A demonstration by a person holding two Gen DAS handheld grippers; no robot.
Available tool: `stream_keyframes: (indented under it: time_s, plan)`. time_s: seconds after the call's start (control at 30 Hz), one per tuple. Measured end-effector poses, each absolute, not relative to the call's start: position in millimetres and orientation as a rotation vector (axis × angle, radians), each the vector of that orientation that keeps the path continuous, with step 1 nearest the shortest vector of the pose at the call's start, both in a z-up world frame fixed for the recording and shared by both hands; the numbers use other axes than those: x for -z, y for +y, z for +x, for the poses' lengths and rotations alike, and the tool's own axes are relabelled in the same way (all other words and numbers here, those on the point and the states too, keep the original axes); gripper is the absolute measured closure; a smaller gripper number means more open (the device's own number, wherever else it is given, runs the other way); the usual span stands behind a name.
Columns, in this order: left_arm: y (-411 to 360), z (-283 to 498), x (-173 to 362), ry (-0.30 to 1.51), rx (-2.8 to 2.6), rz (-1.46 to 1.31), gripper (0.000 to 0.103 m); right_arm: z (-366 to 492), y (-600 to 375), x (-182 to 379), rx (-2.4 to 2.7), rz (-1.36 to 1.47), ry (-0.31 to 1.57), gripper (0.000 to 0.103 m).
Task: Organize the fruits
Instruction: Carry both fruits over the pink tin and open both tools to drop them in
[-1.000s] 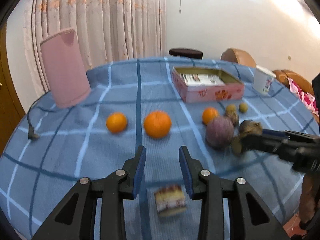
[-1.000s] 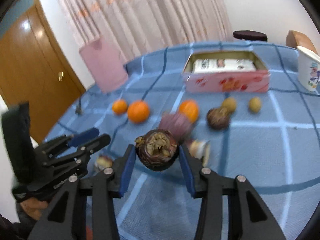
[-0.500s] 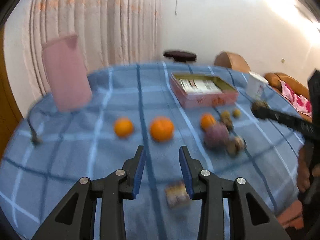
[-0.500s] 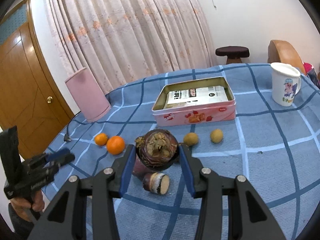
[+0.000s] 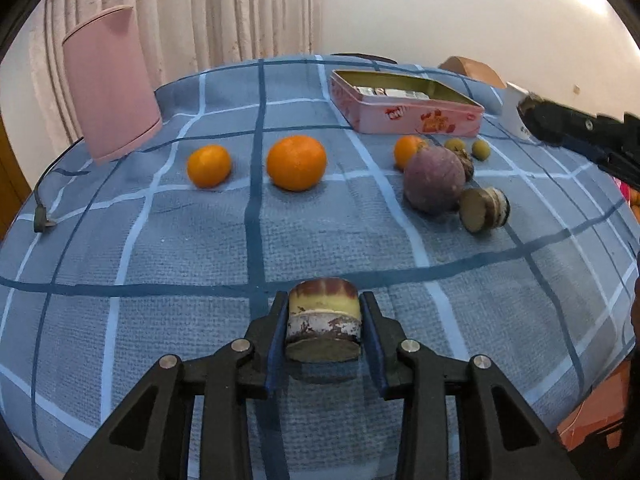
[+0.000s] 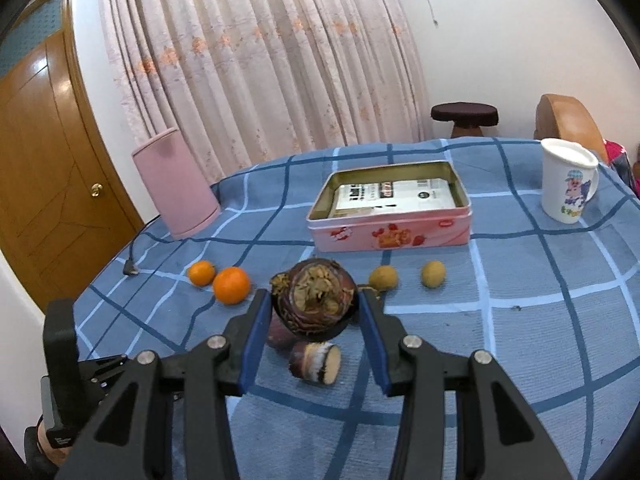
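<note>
Two grippers each hold something: nearest, the left gripper has its jaws against a short cut chunk at the cloth, apparently gripped, flat faces pointing near and far. The right gripper clamps a dark round fruit above the table; the pink tin lies straight beyond.

1. Left gripper: black angular linkage arms, silver screws at pivots, blue pads.
2. Right gripper: same black frame, silver screws, blue pads.
</note>
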State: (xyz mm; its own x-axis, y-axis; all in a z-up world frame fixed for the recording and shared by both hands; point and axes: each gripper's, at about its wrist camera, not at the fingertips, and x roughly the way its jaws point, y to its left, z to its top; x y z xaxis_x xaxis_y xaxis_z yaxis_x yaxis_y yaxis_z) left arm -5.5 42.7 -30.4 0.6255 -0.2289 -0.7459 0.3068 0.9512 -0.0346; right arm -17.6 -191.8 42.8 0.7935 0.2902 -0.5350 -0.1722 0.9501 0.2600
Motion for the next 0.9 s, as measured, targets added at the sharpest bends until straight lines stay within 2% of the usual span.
stream_keyframes:
  time_s: [0.23,0.53,0.73,0.9]
  plan:
    - [28,19,-9,0.722,0.307,0.111,0.067,1,-210,-52,-0.193,0.185,0.582,0.056]
    - [-34,91,-46,0.637,0.374,0.042,0.067,48,-234,-55,-0.111,0.206,0.577,0.056]
    - [-76,152,-35,0.663,0.328,0.043,0.067,108,-249,-51,-0.027,0.214,0.584,0.056]
    - [-92,187,-18,0.723,0.297,0.034,0.067,151,-263,-23,-0.007,0.272,0.661,0.056]
